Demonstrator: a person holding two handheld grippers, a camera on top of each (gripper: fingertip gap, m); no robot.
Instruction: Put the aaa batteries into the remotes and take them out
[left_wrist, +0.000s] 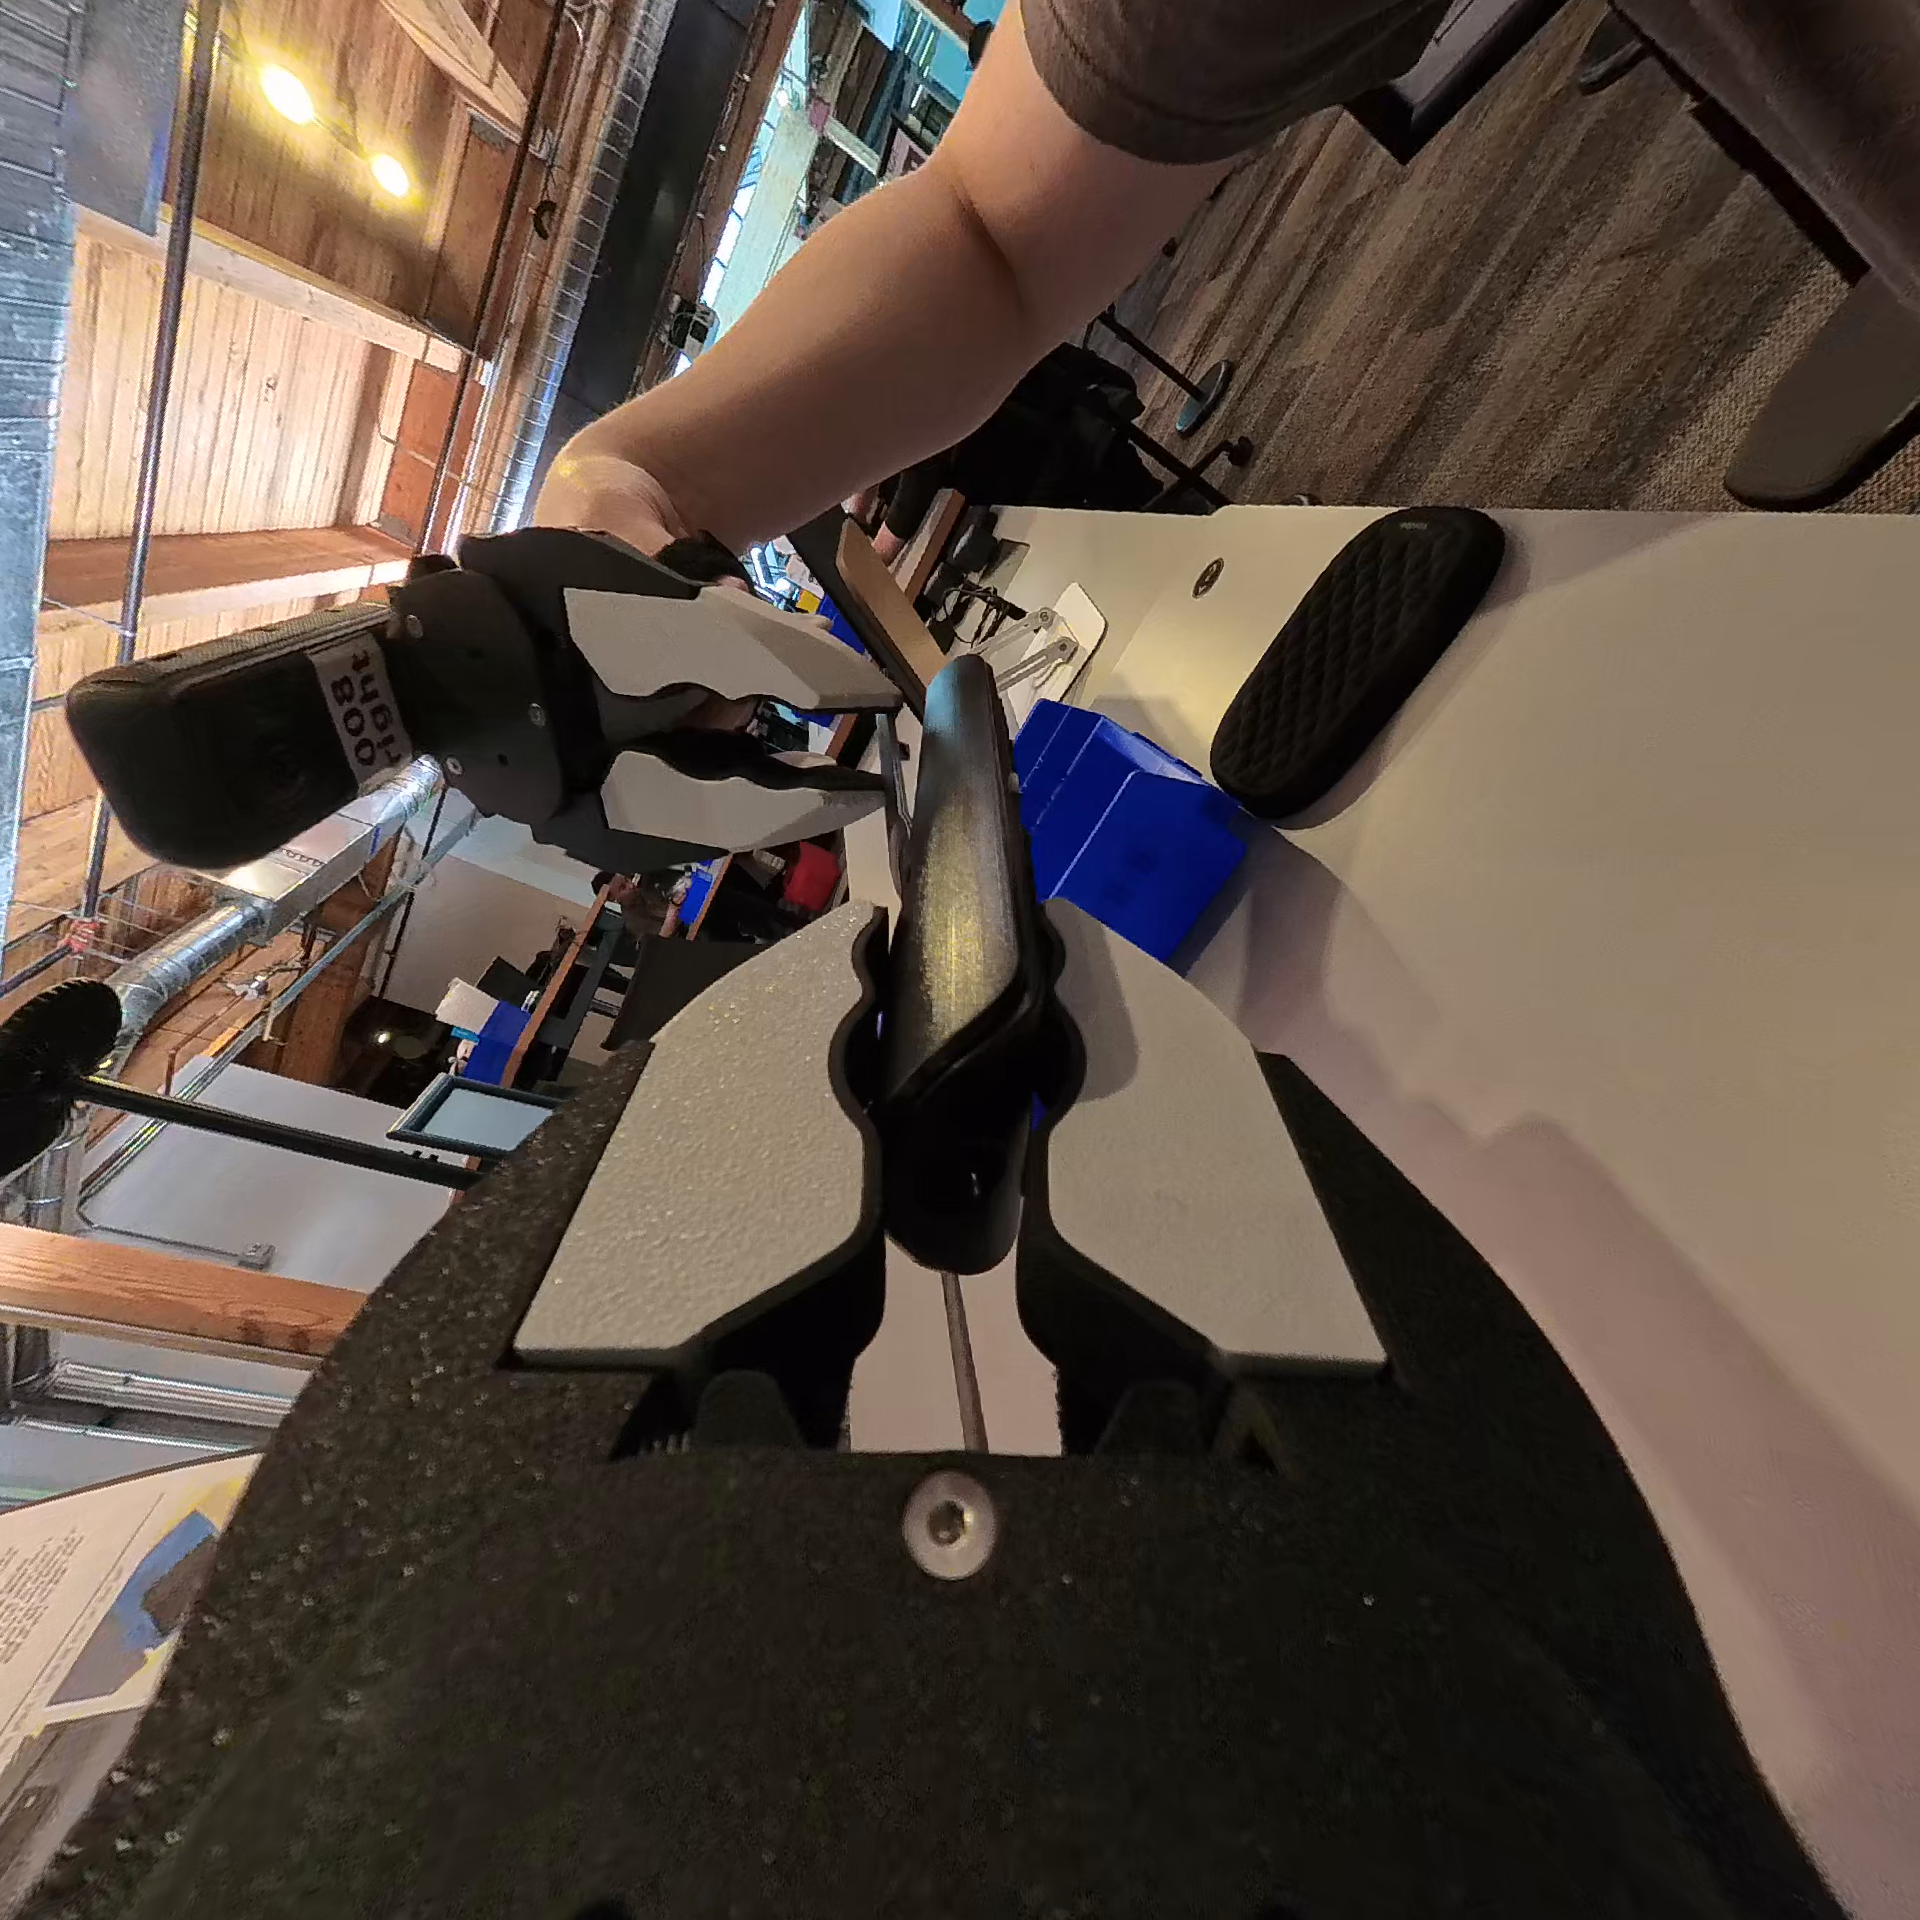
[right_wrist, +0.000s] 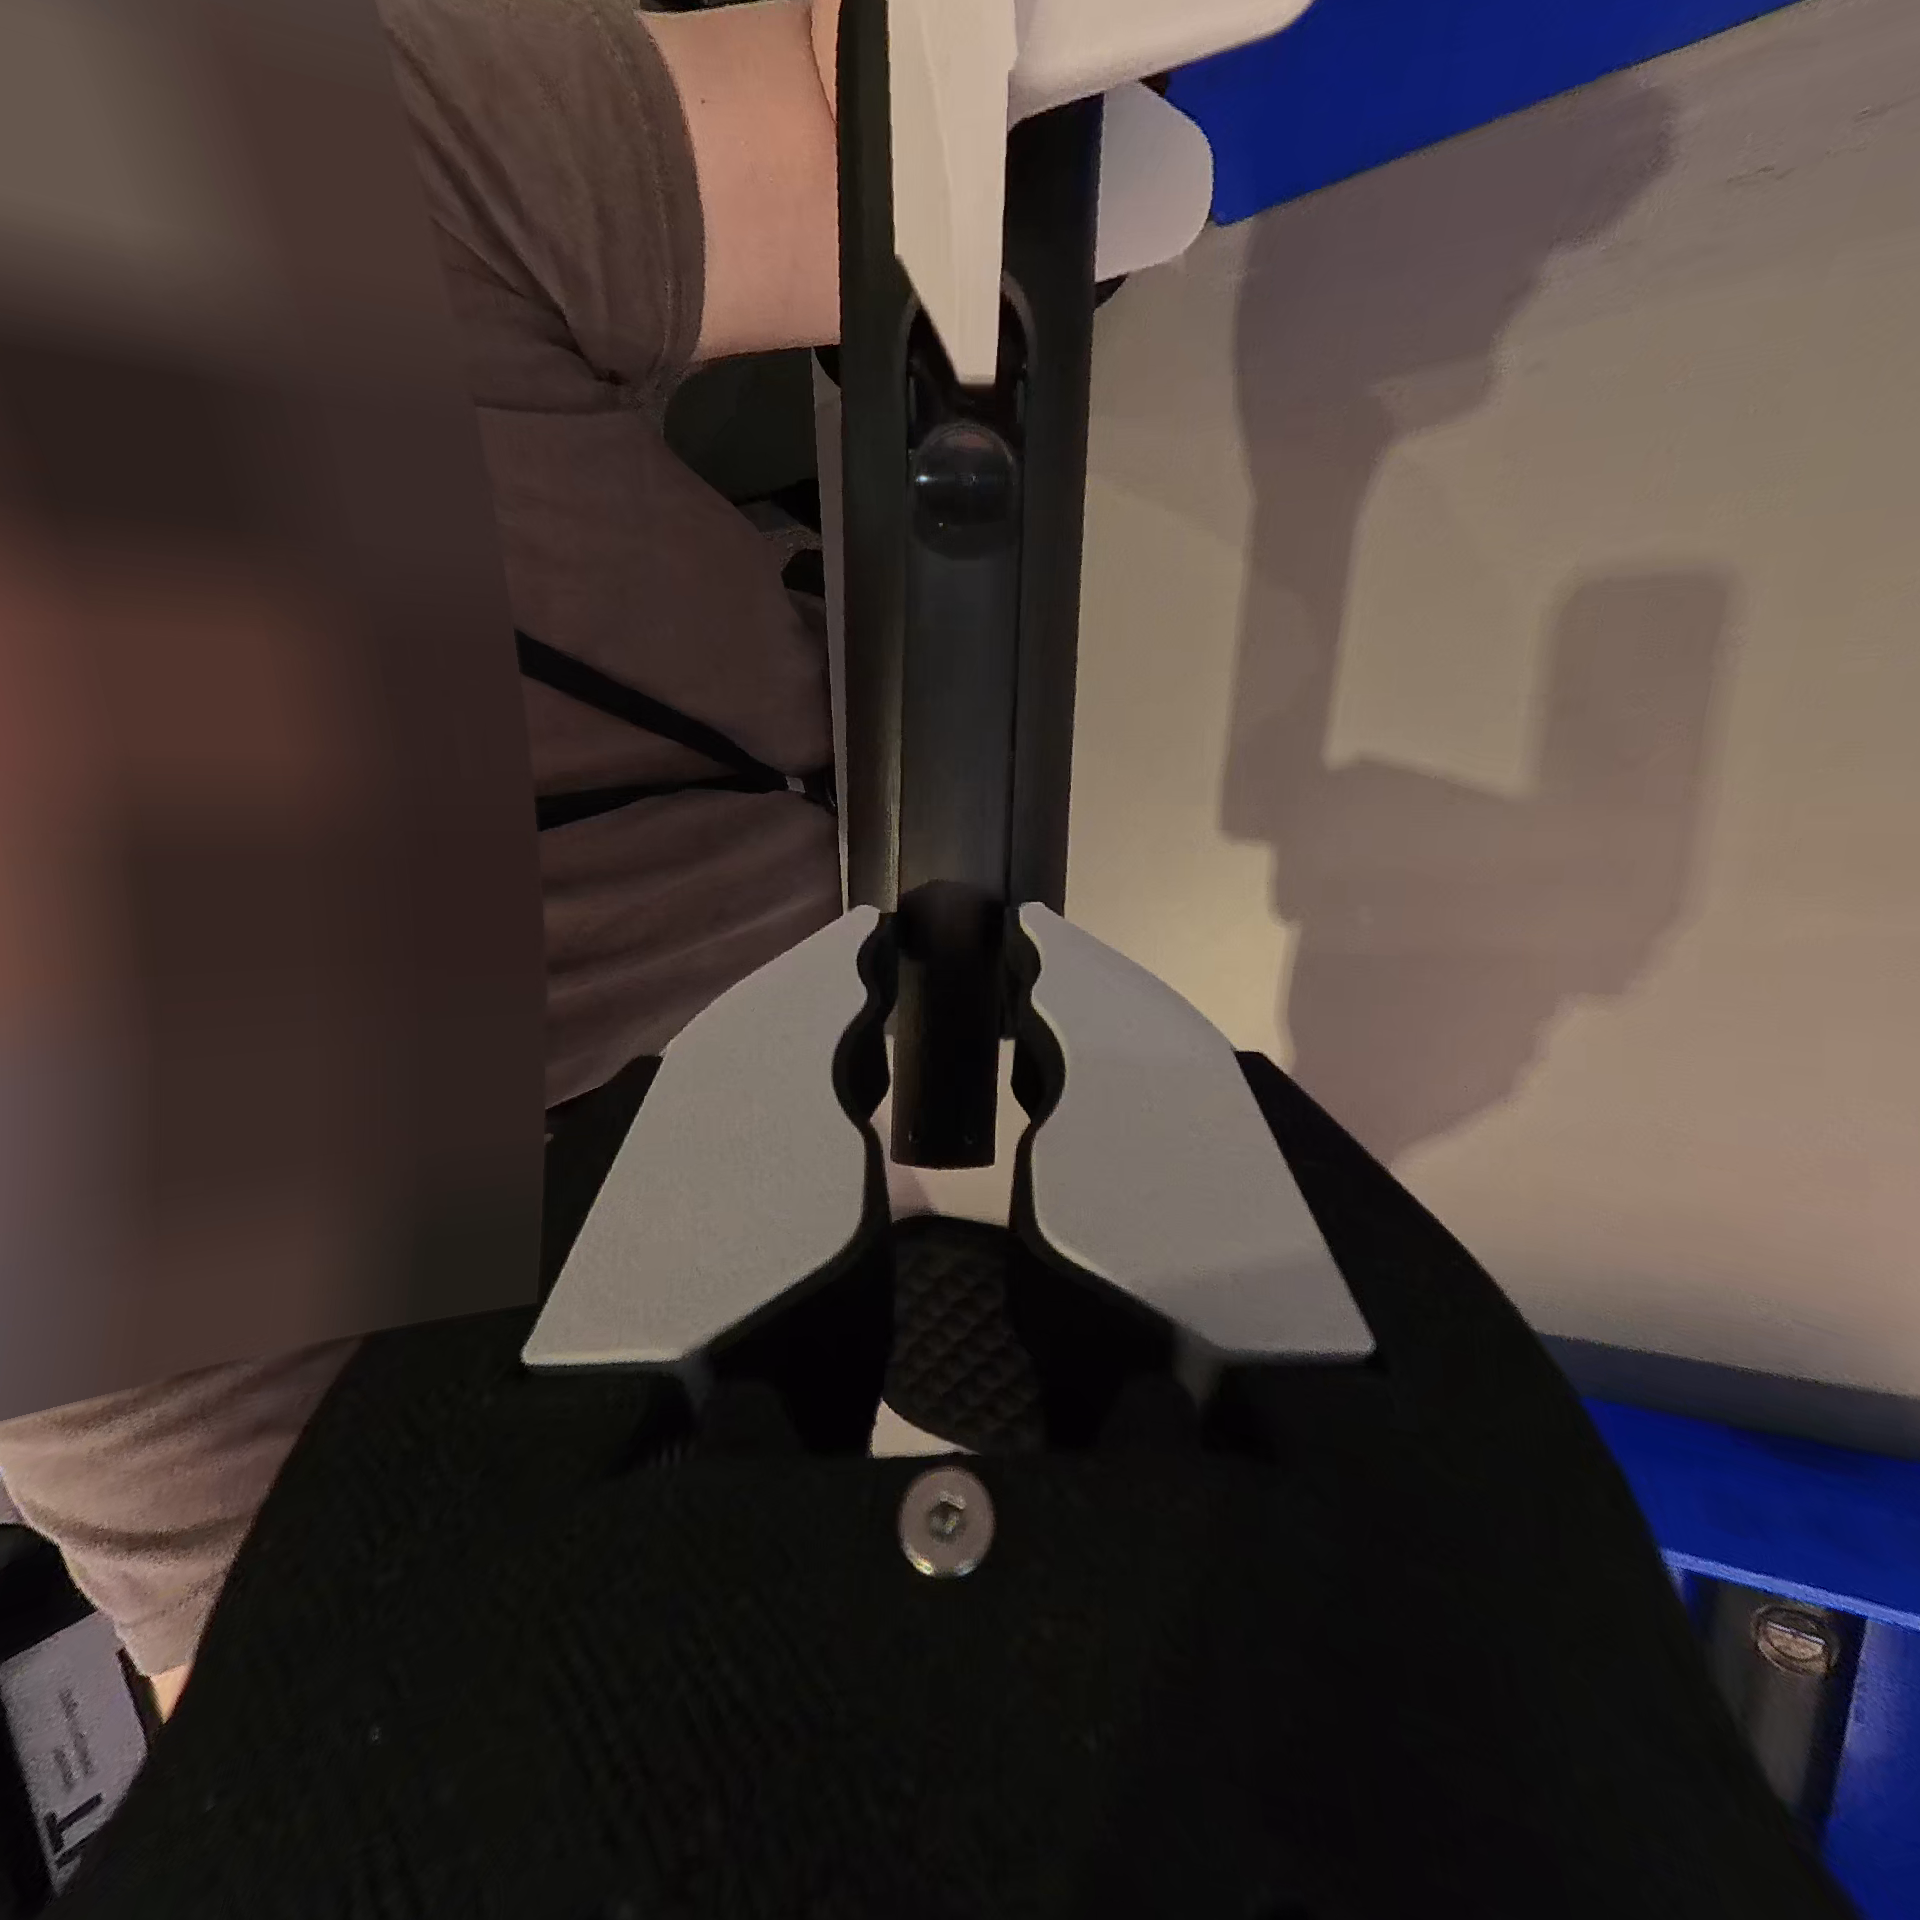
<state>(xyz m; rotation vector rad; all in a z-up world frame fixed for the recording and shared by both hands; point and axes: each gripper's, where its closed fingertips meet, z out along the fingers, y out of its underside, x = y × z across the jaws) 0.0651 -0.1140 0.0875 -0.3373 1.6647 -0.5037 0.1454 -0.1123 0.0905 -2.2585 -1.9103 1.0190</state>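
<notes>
Left gripper (left_wrist: 961, 1049) was pinched on the black remote (left_wrist: 961, 935), holding it edge-up above the white table (left_wrist: 1558, 935), lower end seated between the finger pads. Looked like a fixture grip: keep the body rigid so the other tool could work on it.

Right gripper (left_wrist: 883, 743) came in from the far-left side in the left wrist view, its fingertips meeting the remote's upper end. In its own view the right gripper (right_wrist: 951, 1029) was clamped on a dark, narrow cylindrical piece (right_wrist: 945, 1029), lined up with the open channel of the remote (right_wrist: 961, 675). My guess is an AAA battery going into or coming out of the compartment; couldn't tell which, and couldn't confirm it's a battery rather than part of the remote.

Further right: blue bin (left_wrist: 1122, 821) on the table just behind the remote, probably parts storage. Far right, a black textured oval piece (left_wrist: 1351, 665) lay flat on the table, well apart, possibly the battery cover or a second remote set aside.

No loose batteries visible on the table.
</notes>
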